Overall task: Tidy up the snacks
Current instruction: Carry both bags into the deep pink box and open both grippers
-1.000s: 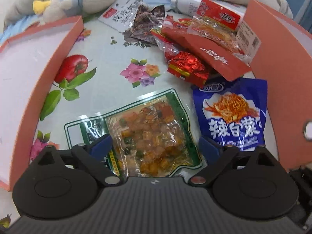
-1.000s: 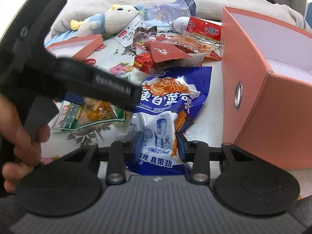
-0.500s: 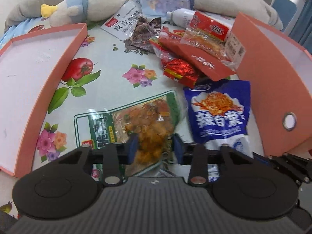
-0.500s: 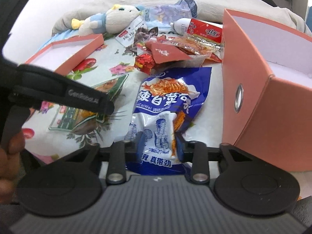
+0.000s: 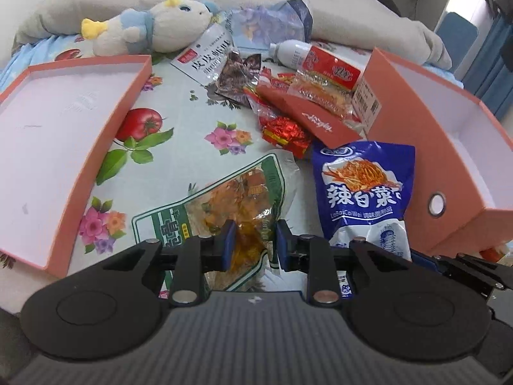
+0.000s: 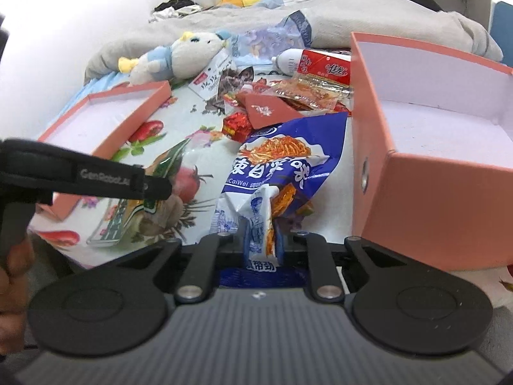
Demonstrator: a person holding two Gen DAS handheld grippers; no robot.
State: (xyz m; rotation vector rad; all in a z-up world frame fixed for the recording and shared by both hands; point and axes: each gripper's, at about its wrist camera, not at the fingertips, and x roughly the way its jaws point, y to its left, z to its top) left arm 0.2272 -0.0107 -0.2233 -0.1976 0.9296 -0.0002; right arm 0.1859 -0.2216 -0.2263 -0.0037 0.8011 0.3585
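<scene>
With both sets of jaws just closed, my left hand-held gripper [image 5: 251, 240] pinched the green-bordered snack pouch [image 5: 231, 202] and my right hand-held gripper [image 6: 258, 240] the blue noodle packet [image 6: 279, 166], each lifted off the floral sheet [image 5: 189, 122], ready for the coral box [image 6: 433, 147].

I see a salmon-pink box [image 5: 449, 147] with white interior, blue-and-white snack bag [image 5: 362, 192], green-bordered clear packet [image 5: 224, 205], floral tomato-print cloth [image 5: 179, 128], red foil sweet [image 5: 285, 131], white-and-blue plush [image 5: 154, 29].
</scene>
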